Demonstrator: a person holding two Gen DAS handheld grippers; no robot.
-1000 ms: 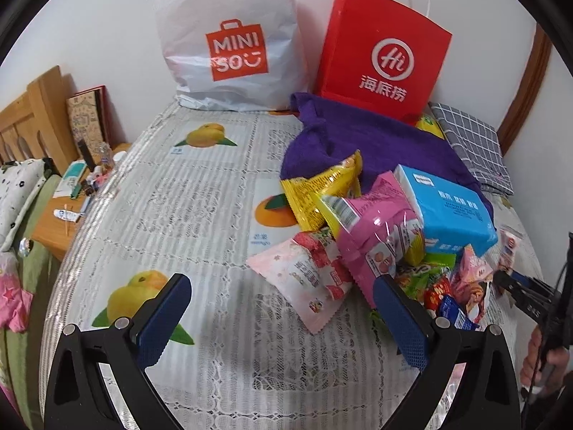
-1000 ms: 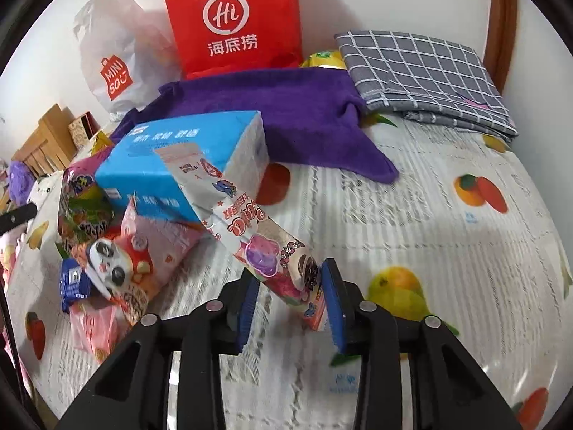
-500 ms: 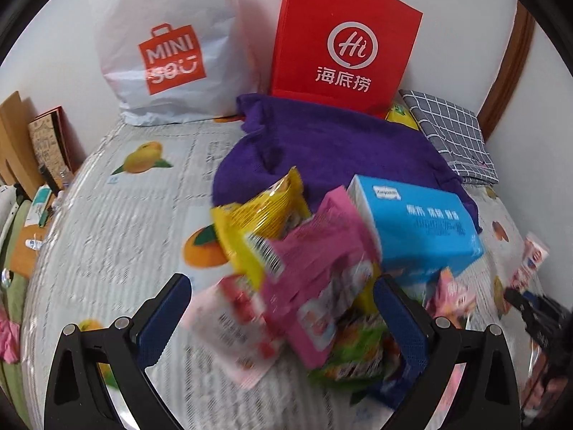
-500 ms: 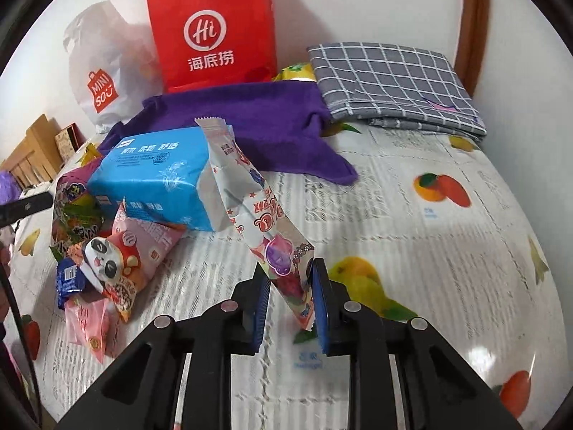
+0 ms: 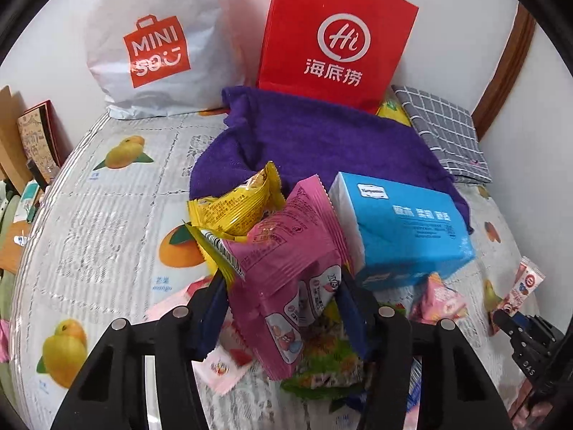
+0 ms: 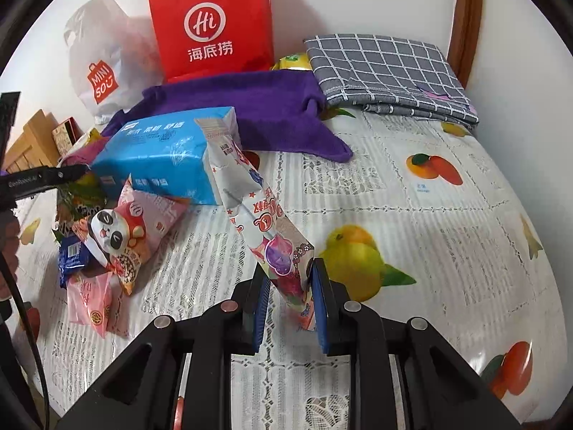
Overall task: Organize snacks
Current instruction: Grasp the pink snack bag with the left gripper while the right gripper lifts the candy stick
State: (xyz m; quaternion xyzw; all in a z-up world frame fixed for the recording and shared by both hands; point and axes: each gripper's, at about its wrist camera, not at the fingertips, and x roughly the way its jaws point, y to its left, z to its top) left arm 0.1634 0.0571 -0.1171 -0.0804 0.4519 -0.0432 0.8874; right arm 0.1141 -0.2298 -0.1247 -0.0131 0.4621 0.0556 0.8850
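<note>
left wrist view, left gripper [image 5: 283, 304] squeezing pink snack bag [image 5: 286, 268] beside blue tissue pack [image 5: 404, 236]; right gripper [image 6: 288, 297] pinching long snack packet [image 6: 258, 211], bare tablecloth [image 6: 447, 251] lying rightward

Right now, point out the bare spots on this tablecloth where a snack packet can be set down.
Free: the stretch right of the long packet in the right tool, below the checked cloth. Also free: the area left of the yellow packet, below the white bag. Crowded: around the blue tissue pack and pink packet.
</note>
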